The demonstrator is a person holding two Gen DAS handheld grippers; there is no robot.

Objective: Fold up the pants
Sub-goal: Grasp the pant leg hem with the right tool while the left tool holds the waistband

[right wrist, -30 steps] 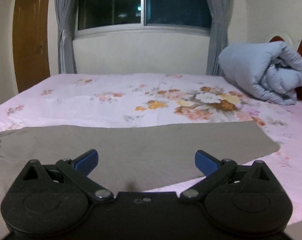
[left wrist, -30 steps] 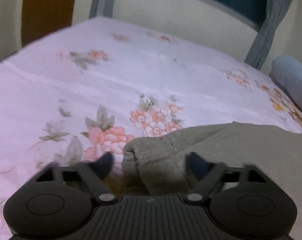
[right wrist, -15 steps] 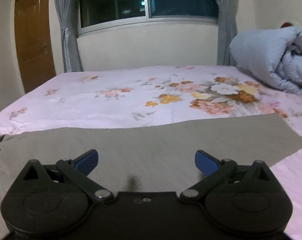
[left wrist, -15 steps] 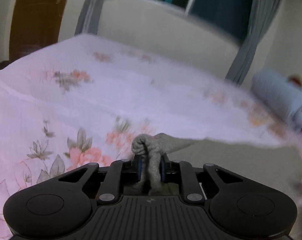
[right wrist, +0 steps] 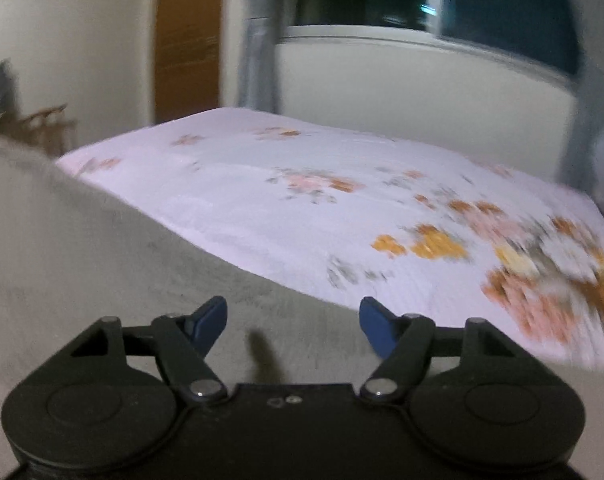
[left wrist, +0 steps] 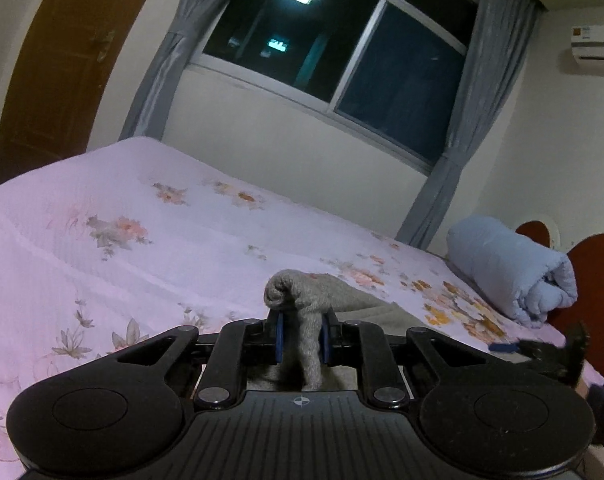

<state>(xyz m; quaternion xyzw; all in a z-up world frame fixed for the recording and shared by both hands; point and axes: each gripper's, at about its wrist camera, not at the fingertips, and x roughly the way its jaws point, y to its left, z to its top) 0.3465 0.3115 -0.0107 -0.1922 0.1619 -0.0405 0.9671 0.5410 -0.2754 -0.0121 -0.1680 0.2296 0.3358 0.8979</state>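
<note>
The grey-beige pants (left wrist: 302,300) lie on a pink flowered bed sheet (left wrist: 141,240). My left gripper (left wrist: 300,338) is shut on a bunched end of the pants and holds it lifted above the bed. In the right wrist view the pants (right wrist: 101,264) spread from the left down under my right gripper (right wrist: 293,322), which is open and empty just above the cloth. The right gripper also shows in the left wrist view (left wrist: 542,354) at the far right.
A rolled light-blue quilt (left wrist: 510,268) lies at the bed's right end by a red-brown headboard (left wrist: 594,264). A window with grey curtains (left wrist: 462,140) is behind the bed. A wooden door (left wrist: 57,60) stands at the left.
My left gripper closed on the pants end and lifted it. My right gripper stayed open and swung left; its view is now blurred.
</note>
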